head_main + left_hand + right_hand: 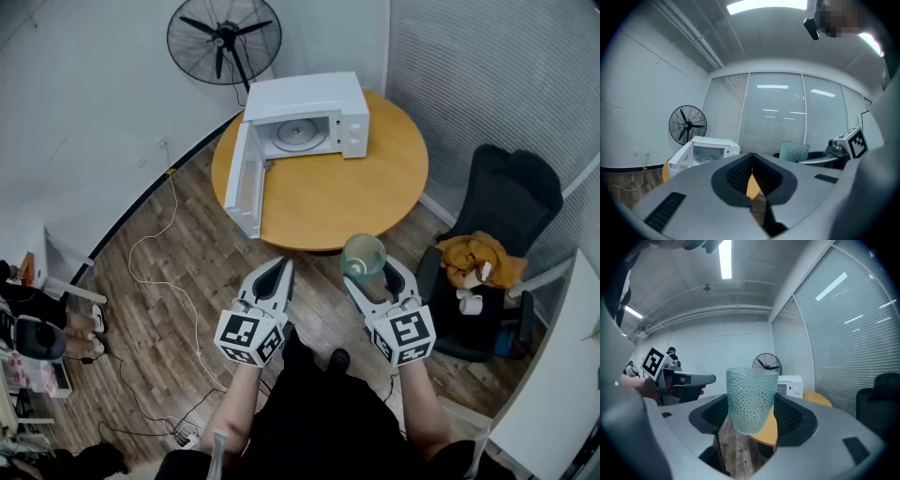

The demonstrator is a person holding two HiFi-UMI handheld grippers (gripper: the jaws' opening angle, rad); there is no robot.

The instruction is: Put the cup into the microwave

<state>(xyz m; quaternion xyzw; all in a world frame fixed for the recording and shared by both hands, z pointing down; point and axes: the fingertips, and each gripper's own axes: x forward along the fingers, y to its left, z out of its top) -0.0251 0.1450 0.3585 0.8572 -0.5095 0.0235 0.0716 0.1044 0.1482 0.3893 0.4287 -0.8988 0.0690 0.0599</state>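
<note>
A pale green dimpled glass cup (751,399) sits upright between the jaws of my right gripper (752,420), which is shut on it. From the head view the cup (364,256) hangs in the air just short of the round table's near edge, with the right gripper (375,277) behind it. The white microwave (305,117) stands at the far side of the table with its door (246,180) swung wide to the left and the turntable showing. My left gripper (276,278) is held beside the right one, shut and empty; its tips (752,185) meet in the left gripper view.
The round wooden table (347,192) carries only the microwave. A black chair (492,248) with an orange cloth and a white mug stands at the right. A floor fan (224,39) is behind the table. A cable (159,272) trails over the wooden floor at left.
</note>
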